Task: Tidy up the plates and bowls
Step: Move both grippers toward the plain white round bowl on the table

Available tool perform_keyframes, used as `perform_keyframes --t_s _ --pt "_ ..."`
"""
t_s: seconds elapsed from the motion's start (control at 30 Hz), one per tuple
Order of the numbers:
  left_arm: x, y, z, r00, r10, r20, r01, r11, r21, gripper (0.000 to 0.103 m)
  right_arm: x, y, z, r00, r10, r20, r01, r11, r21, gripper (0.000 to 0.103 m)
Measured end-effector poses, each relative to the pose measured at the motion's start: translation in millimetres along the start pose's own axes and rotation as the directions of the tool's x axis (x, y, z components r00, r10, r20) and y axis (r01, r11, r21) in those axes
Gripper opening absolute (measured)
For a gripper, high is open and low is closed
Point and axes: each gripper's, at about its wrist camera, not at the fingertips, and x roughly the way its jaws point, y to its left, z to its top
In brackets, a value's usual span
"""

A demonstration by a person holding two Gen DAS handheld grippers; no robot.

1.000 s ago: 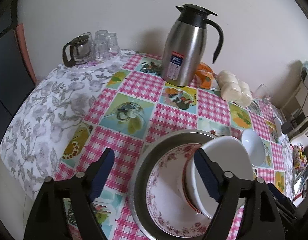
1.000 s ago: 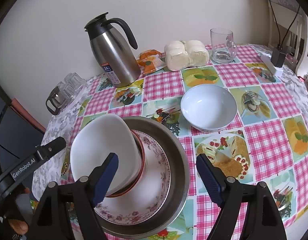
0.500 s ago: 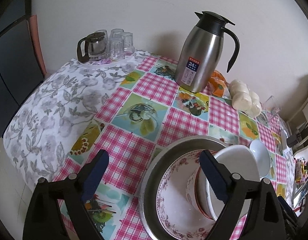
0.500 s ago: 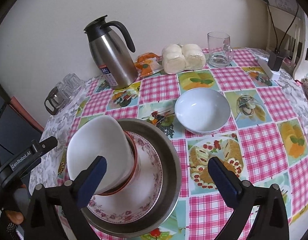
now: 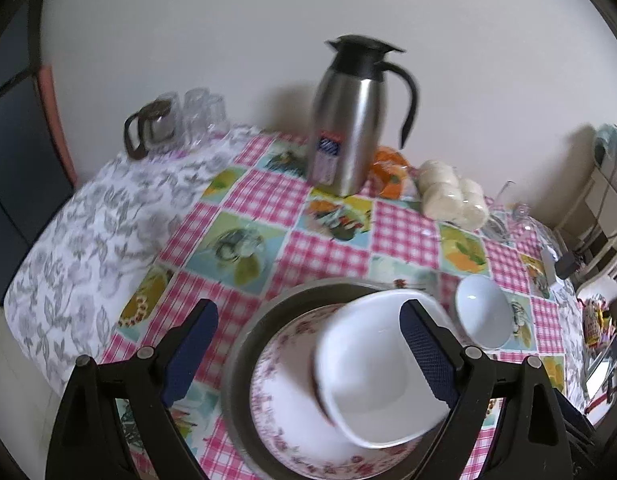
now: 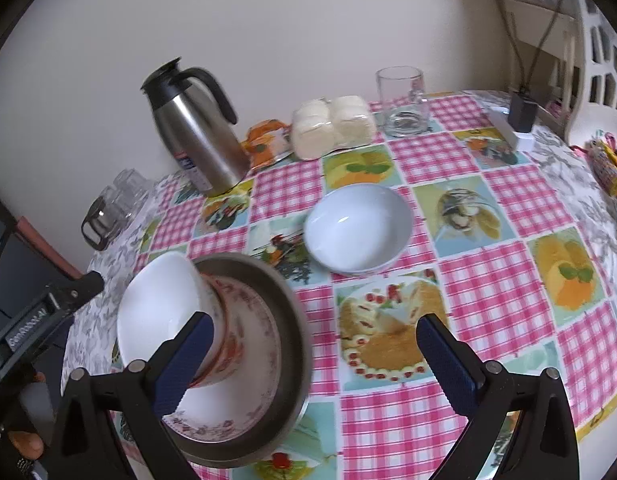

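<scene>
A metal basin (image 5: 244, 344) (image 6: 292, 320) stands on the checked tablecloth and holds a floral plate (image 5: 284, 420) (image 6: 264, 356). A red-rimmed bowl (image 6: 224, 356) and a white bowl (image 5: 372, 368) (image 6: 156, 312) are nested and lie tilted on the plate. A second white bowl (image 5: 484, 312) (image 6: 358, 226) stands alone on the cloth to the right. My left gripper (image 5: 308, 348) is open and empty above the basin. My right gripper (image 6: 314, 354) is open and empty above the basin's right rim.
A steel thermos jug (image 5: 348, 120) (image 6: 196, 132) stands at the back by the wall, with orange packets (image 6: 266, 144), wrapped buns (image 5: 452, 196) (image 6: 332, 124) and a glass mug (image 6: 402, 102). A glass teapot and cups (image 5: 168, 124) (image 6: 112, 208) are at the far left.
Both grippers drew back and shifted while staying open. The tilted nested bowls have leaned further over on the plate. The lone white bowl has not moved.
</scene>
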Motion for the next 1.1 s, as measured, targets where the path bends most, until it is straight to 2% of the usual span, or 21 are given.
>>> perform_keyframes --t_s 0.23,0.53,0.87,0.93,0.97,1.1 --pt "-6 -41 0 0.998 -0.061 0.020 0.059 0.996 0.071 0.092 -8 -38 4 1.000 -0.024 0.018 0.022 0.997 0.068 0.103" --pt "3 -97 -6 0.988 -0.153 -0.018 0.153 0.977 0.148 0.092 -10 -89 7 0.998 -0.057 0.029 0.051 0.984 0.168 0.103" --pt "36 -150 -20 0.976 -0.198 -0.088 0.213 0.953 0.214 0.087 12 -117 12 0.998 -0.035 0.051 0.022 0.973 0.229 0.103" --pt "44 -154 -21 0.974 -0.205 -0.100 0.222 0.952 0.210 0.079 18 -121 14 0.998 -0.027 0.058 0.011 0.967 0.254 0.102" --pt "49 -155 -21 0.972 -0.210 -0.109 0.228 0.952 0.205 0.070 21 -122 15 0.998 -0.018 0.061 0.001 0.965 0.261 0.102" --pt "64 -159 -21 0.970 -0.207 -0.127 0.229 0.952 0.204 0.068 31 -121 19 0.998 0.008 0.070 -0.026 0.963 0.268 0.097"
